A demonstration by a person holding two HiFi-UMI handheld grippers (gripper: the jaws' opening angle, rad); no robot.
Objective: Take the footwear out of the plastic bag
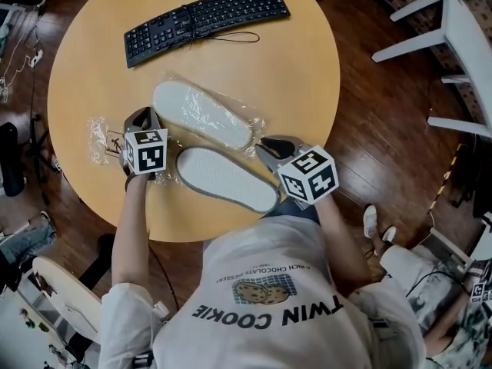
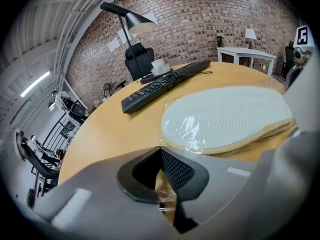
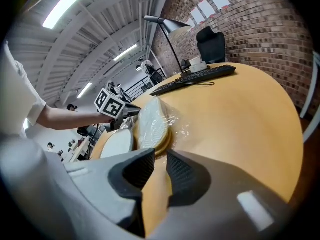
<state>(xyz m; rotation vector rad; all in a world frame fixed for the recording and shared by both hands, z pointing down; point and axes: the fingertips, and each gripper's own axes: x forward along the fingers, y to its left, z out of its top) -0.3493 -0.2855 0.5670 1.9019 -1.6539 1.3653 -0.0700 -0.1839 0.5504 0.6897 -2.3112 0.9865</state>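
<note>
While the right gripper [image 1: 270, 147] hangs at the near table edge with its fingers a narrow gap apart and only bare wood showing between them, it holds nothing. Just beside it, the near slipper [image 1: 227, 179] lies sole-up and free of wrap on the table [image 1: 307, 68]. Across that slipper, the left gripper [image 1: 142, 120] has its fingers pressed together on a scrap of clear film [image 2: 163, 200]. Whether that film belongs to the loose wrap [image 1: 98, 138] at the left or to the bag ahead cannot be determined. Farther on, the second slipper [image 1: 201, 114] lies sole-up inside the plastic bag [image 1: 252, 123] — this item is not yet extracted. Hazards: a one-sided pull on thin film is likely to drag bag and slipper together across the smooth top, or to stretch and tear the film, because nothing pins the slipper. A dragged bag may also slide toward the keyboard [image 1: 204, 21] beyond. Precaution — brace the slipper through the bag with the right gripper before pulling.
</note>
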